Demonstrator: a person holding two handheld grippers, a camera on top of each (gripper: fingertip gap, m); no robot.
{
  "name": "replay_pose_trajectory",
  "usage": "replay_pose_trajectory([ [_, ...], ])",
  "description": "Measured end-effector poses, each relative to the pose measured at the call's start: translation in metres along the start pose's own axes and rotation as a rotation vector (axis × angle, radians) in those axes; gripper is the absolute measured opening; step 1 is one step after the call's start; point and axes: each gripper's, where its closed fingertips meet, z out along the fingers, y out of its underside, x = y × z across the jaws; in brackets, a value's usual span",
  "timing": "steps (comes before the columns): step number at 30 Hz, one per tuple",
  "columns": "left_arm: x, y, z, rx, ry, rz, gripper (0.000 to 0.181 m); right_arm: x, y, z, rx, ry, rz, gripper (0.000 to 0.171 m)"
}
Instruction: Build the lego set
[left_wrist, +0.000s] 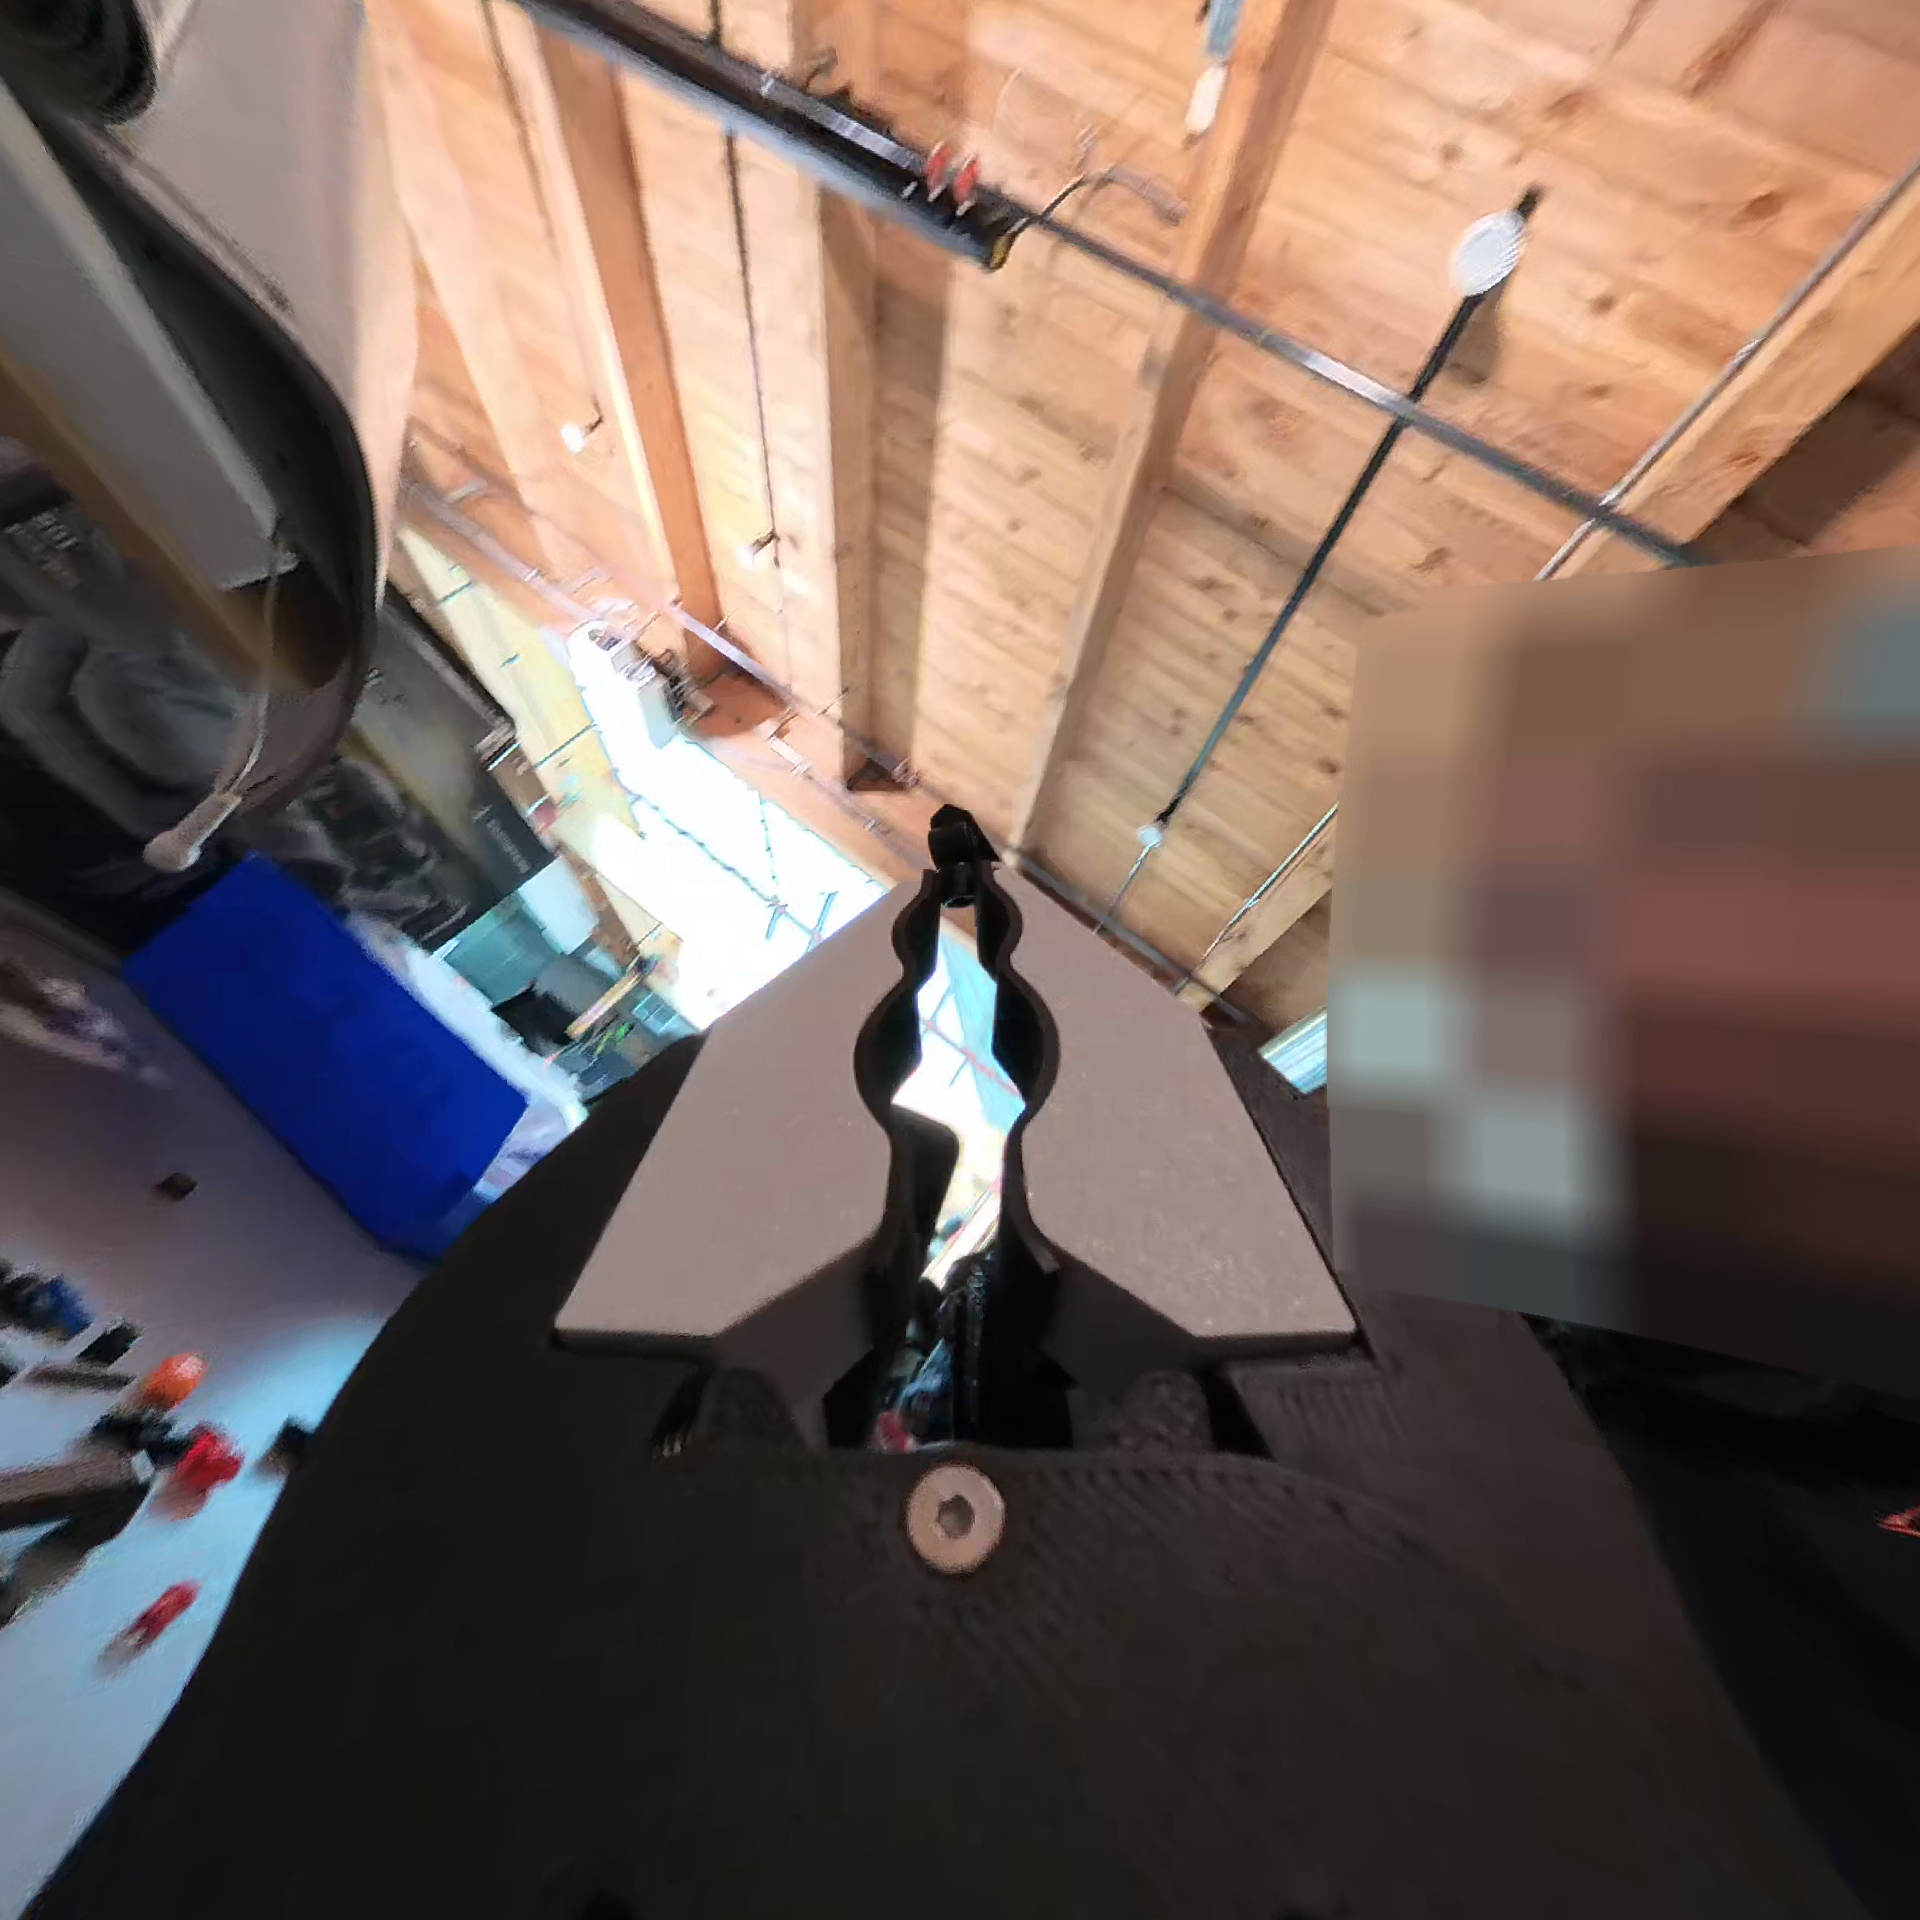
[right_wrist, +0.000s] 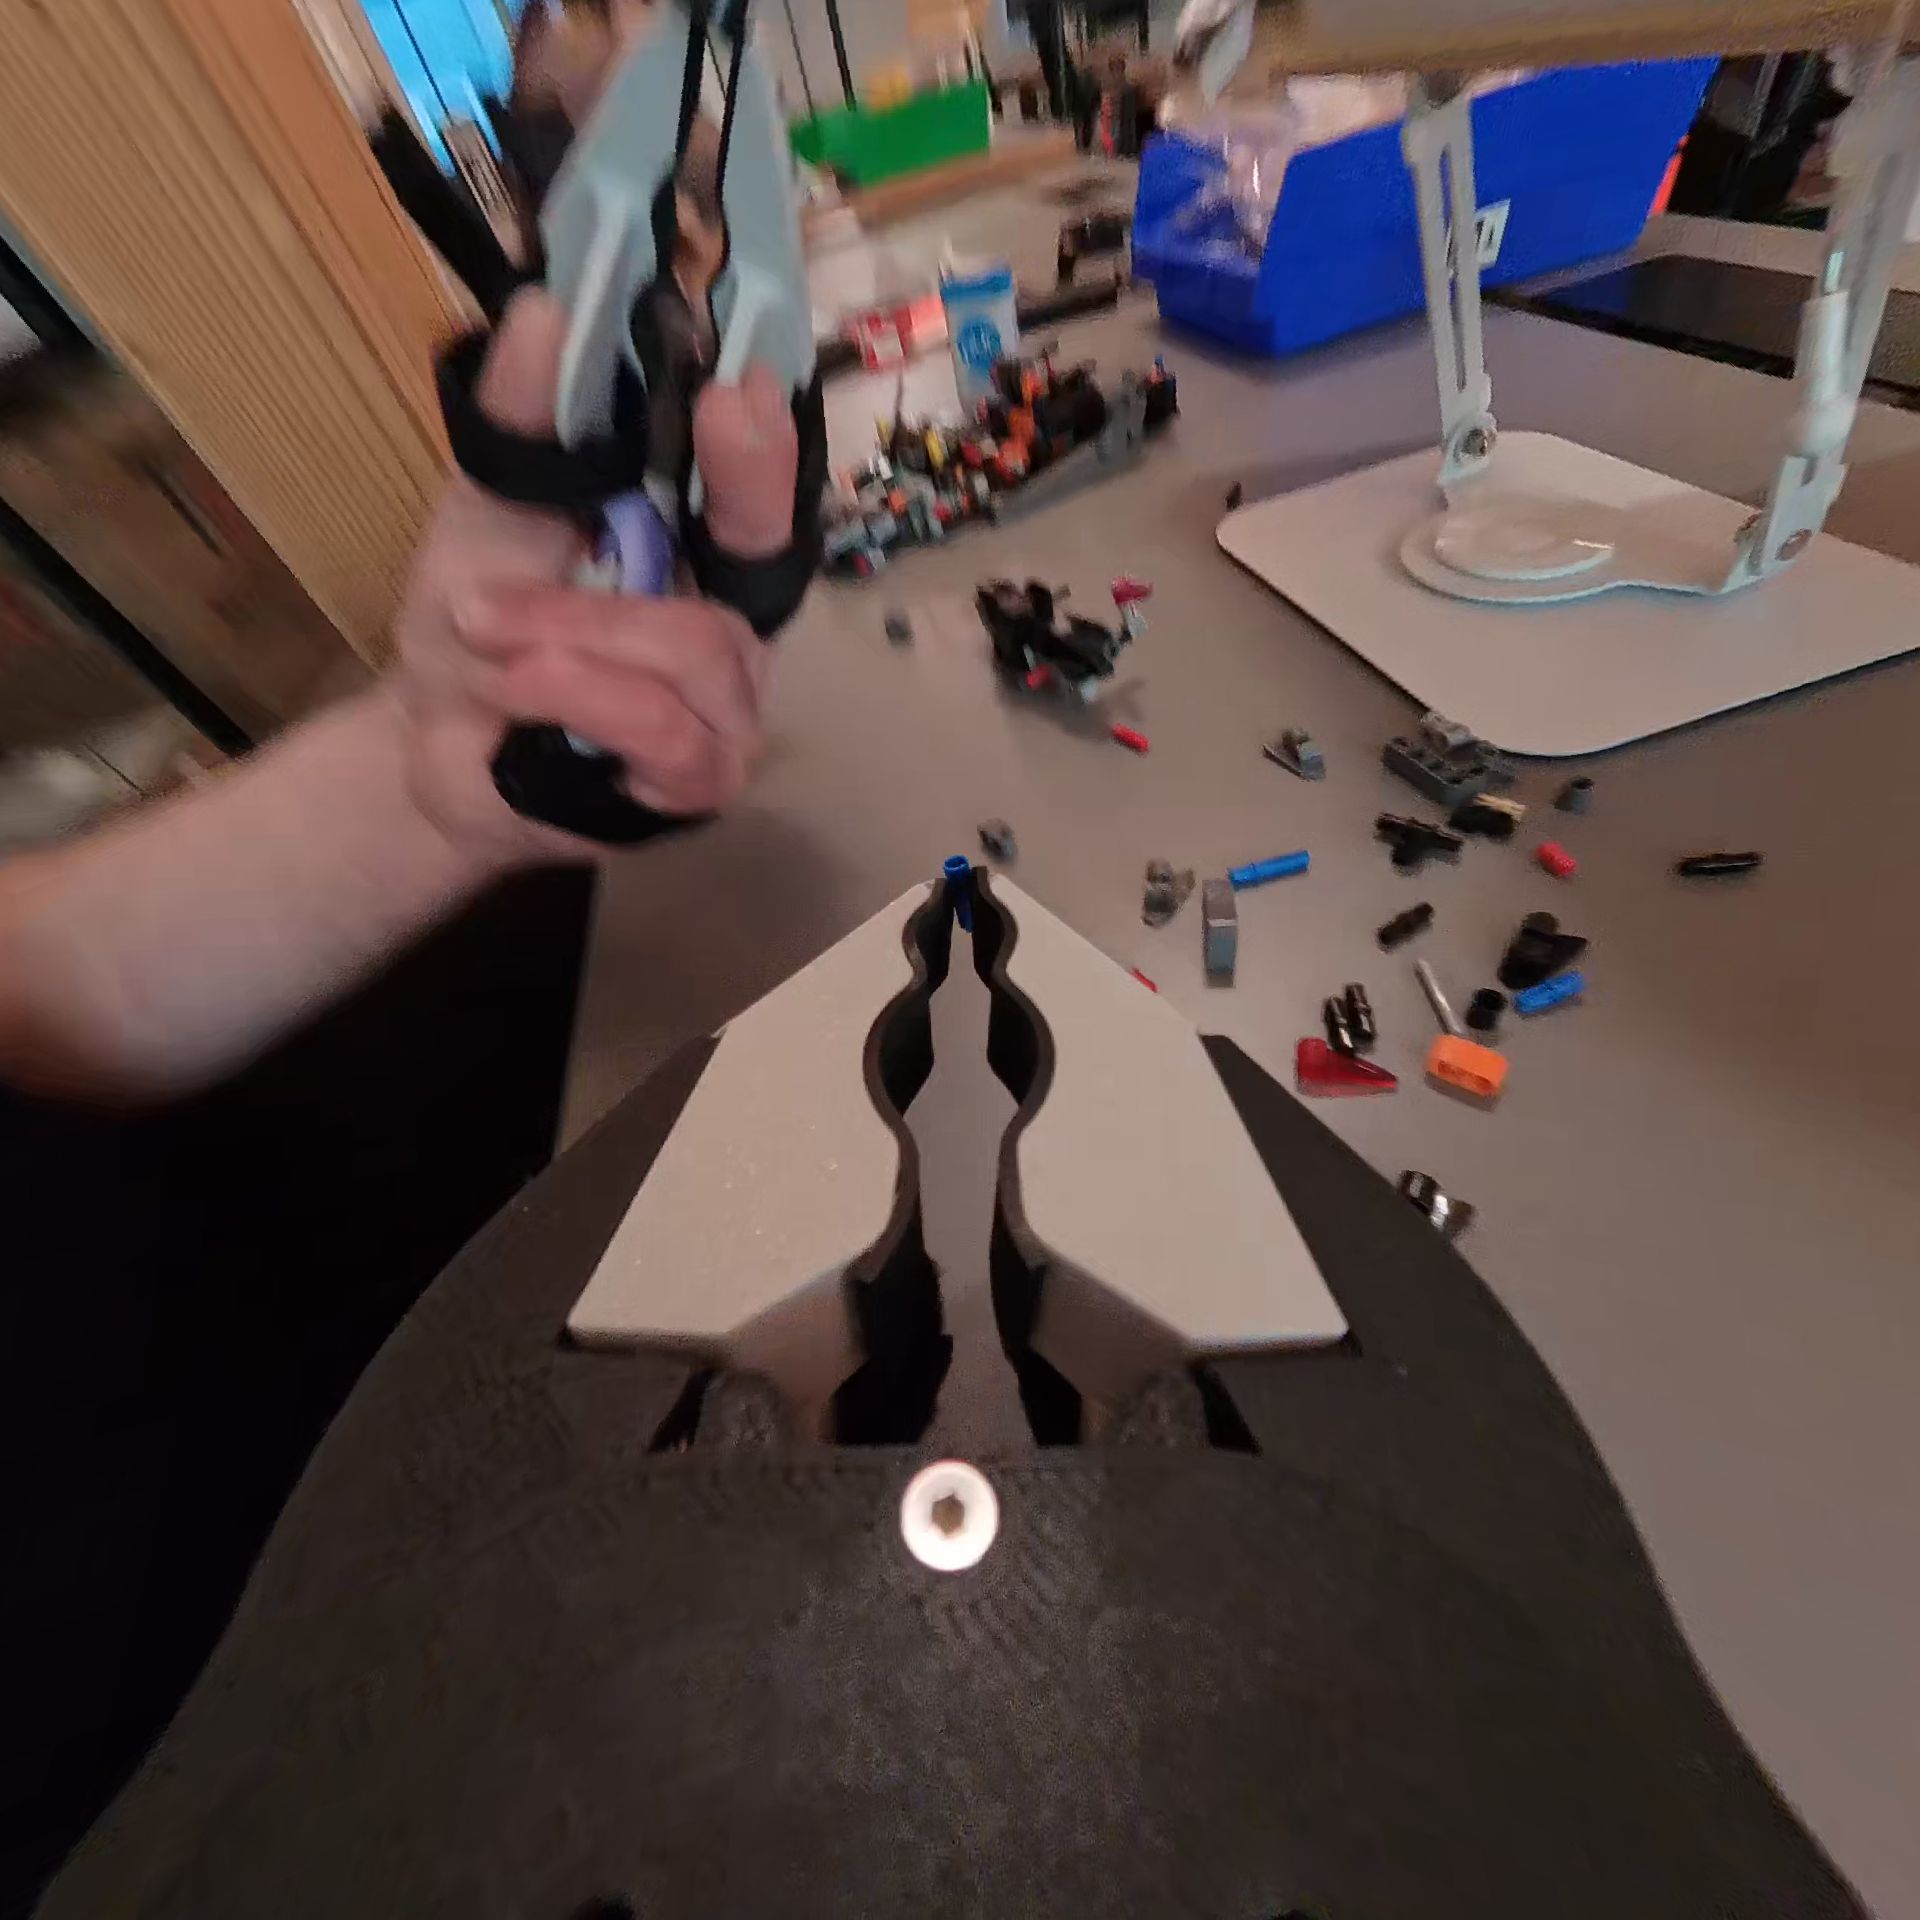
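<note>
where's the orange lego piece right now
In the right wrist view the orange piece lies on the grey table, right of the right gripper, beside a dark red piece.

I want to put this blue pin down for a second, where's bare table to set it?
Bare grey table lies just ahead of the right gripper, between the left hand and the small black assembly. The near right corner is also bare. It is crowded among the loose pieces on the right and along the sorted row farther back.
</note>
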Motion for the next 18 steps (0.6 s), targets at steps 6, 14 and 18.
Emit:
replay_pose_trajectory([
  [6,-0.018,0.008,-0.004,-0.17,-0.222,0.07,0.004,0.006,0.039,0.012,-0.276,0.14,-0.344,0.0],
  [14,-0.031,0.029,-0.022,-0.351,-0.412,0.168,0.004,0.001,0.063,0.02,-0.382,0.114,-0.394,0.001],
  [18,-0.04,0.04,-0.029,-0.393,-0.457,0.16,0.004,0.003,0.074,0.018,-0.443,0.09,-0.349,0.007],
])
